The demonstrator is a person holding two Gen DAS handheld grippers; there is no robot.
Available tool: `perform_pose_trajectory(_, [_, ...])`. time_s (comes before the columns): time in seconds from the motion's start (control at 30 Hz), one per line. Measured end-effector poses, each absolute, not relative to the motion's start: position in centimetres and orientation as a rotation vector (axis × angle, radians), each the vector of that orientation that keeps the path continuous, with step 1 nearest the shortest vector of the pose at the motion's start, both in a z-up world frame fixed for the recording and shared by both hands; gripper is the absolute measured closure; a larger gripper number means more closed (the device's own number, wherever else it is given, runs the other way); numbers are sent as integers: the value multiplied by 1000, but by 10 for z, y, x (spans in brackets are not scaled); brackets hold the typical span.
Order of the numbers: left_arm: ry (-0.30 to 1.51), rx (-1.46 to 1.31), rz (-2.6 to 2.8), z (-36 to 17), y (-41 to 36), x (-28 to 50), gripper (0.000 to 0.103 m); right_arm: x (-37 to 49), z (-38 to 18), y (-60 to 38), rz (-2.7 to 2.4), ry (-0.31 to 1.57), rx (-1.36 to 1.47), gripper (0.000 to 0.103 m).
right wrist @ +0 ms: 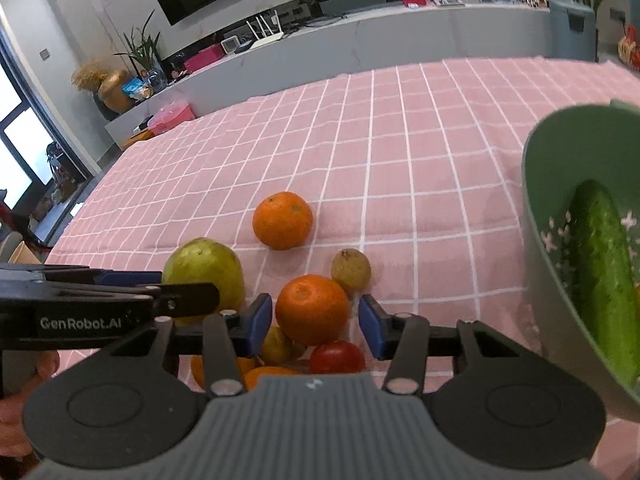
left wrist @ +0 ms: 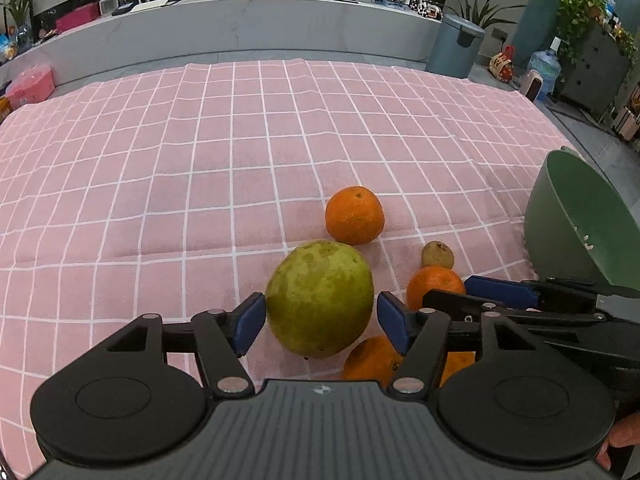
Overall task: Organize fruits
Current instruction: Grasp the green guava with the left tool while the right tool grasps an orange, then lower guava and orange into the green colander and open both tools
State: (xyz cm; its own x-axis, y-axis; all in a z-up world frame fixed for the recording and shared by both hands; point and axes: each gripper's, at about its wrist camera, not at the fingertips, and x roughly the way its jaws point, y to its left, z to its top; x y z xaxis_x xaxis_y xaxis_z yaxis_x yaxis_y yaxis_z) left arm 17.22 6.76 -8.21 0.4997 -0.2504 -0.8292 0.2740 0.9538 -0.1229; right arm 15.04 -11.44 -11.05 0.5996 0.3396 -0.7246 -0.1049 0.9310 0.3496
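Note:
My left gripper (left wrist: 321,322) is open with its blue pads on either side of a large green guava (left wrist: 320,298), which rests on the pink checked cloth (left wrist: 200,184). My right gripper (right wrist: 315,322) is open around an orange (right wrist: 313,309), with small gaps on both sides. Another orange (right wrist: 282,220) lies farther out, and it also shows in the left wrist view (left wrist: 354,215). A small brownish fruit (right wrist: 351,270) sits beside the orange. A red tomato (right wrist: 337,357), a small yellow fruit (right wrist: 276,346) and more oranges (right wrist: 264,374) lie under the right gripper. A green bowl (right wrist: 540,184) on the right holds a cucumber (right wrist: 604,280).
The right gripper's fingers (left wrist: 500,292) cross the left wrist view at the right. The bowl (left wrist: 560,216) stands at the cloth's right edge. A grey counter (left wrist: 240,28) with clutter runs behind the table. A grey bin (left wrist: 454,46) stands at the back right.

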Motion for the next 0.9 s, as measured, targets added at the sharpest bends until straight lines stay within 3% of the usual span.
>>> perform_pose_trajectory(0.1, [1006, 9, -319, -85, 69, 176, 28, 152, -115, -116, 275, 904, 323, 64])
perform_pose_trajectory(0.5, [996, -23, -337, -88, 69, 179, 31, 150, -114, -121, 275, 891, 357, 66])
perform_pose_trajectory(0.9, [967, -65, -345, -62, 73, 166, 31, 127, -76, -120, 292, 828, 257, 68])
